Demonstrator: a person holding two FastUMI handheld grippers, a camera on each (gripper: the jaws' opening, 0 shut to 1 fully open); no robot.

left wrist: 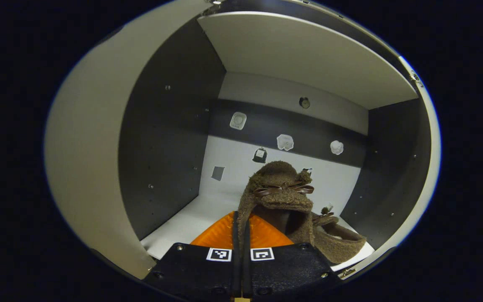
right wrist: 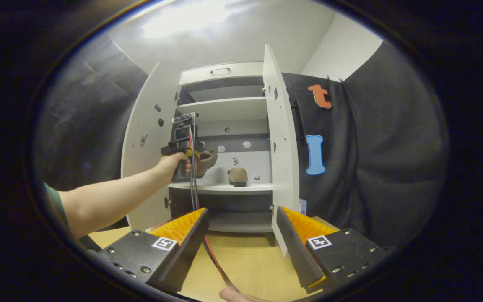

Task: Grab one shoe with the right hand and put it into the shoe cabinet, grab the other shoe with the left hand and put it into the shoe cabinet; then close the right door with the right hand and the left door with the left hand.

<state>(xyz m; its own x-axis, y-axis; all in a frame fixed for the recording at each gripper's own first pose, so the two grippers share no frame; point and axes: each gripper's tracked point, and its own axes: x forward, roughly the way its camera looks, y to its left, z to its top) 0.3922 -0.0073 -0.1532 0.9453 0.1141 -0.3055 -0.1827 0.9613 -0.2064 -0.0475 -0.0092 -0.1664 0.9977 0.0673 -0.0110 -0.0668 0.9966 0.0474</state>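
Note:
My left gripper (left wrist: pixel 241 218) is inside the white shoe cabinet (left wrist: pixel 308 54), shut on the fuzzy rim of a brown shoe (left wrist: pixel 281 188) with a bow, held above the shelf (left wrist: pixel 183 226). A second brown shoe (left wrist: pixel 340 245) lies low on the right of that shelf, close against the held one. In the right gripper view, a hand holds the left gripper (right wrist: pixel 193 161) with its shoe (right wrist: pixel 206 161) at the middle shelf (right wrist: pixel 224 187), and the other shoe (right wrist: pixel 238 176) rests there. My right gripper (right wrist: pixel 241 235) is open, holding nothing, above the wooden table (right wrist: pixel 245 264) in front of the cabinet.
Both cabinet doors stand open: the left door (right wrist: pixel 145 159) behind the person's forearm (right wrist: pixel 111 197), the right door (right wrist: pixel 281 159) edge-on just beyond my right finger. A cable (right wrist: pixel 208 247) runs across the table. Black cloth wall (right wrist: pixel 371 167) hangs to the right.

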